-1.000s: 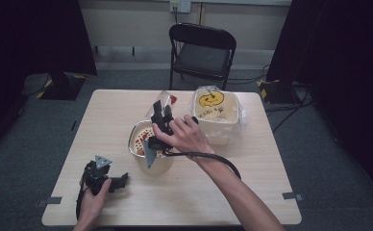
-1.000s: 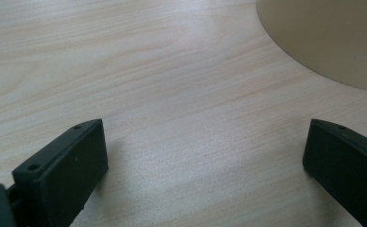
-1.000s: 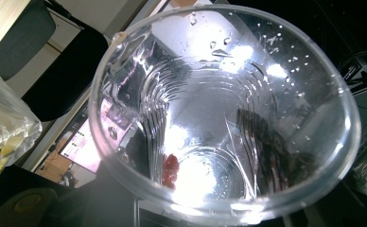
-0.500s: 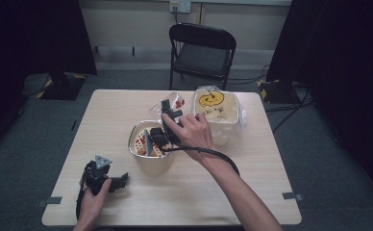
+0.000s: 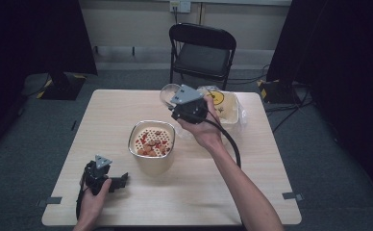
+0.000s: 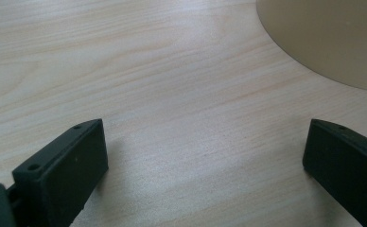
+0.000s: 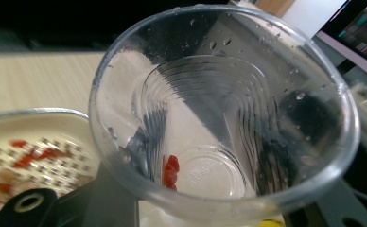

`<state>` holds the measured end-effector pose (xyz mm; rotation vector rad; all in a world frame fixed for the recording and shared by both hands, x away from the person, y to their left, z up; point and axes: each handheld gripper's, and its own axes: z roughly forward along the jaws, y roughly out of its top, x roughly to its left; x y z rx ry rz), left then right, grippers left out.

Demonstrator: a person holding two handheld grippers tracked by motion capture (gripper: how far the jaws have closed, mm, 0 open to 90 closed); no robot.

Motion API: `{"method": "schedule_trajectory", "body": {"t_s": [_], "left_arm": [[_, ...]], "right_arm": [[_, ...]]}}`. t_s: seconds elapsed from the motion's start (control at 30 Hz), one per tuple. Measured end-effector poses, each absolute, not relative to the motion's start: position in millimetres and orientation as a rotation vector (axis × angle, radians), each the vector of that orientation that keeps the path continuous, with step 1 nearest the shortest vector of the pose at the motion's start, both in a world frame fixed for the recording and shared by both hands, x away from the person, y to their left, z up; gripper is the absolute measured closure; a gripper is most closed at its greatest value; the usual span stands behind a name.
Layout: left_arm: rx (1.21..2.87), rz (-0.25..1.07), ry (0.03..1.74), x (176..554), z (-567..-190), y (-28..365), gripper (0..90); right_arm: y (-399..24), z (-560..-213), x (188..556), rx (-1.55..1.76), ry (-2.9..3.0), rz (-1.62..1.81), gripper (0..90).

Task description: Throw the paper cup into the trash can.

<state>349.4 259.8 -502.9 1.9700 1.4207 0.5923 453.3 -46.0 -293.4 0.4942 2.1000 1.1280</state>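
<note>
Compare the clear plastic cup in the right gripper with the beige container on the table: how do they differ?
The clear plastic cup is see-through and round; the beige container is opaque with rounded corners. The cup is lifted off the table, clamped in the right gripper; the container stands on the table. The cup is nearly empty, with one red bit and some droplets; the container holds many red and brownish pieces on a perforated insert. The cup looks smaller. Both are open-topped.

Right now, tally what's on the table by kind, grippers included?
Black two-jaw grippers: 2, the left gripper and the right gripper
Clear plastic cup, held in the right gripper: 1
Cream strainer bowl with red and tan bits: 1
Cream tub in clear plastic bag: 1
Total: 5
</note>
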Motion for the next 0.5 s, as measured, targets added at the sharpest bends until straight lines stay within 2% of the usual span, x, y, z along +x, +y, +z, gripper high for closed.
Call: {"method": "schedule_trajectory", "body": {"t_s": [0.27,0.5], "left_arm": [[1.970,0.593,1.421,349,-503,260,0.2],[1.970,0.593,1.421,349,-503,260,0.2]], "right_arm": [[-79,-285,476,0.735,2.108,1.357,54.1],[-110,-281,495,0.894,2.062,1.377,53.8]]}}
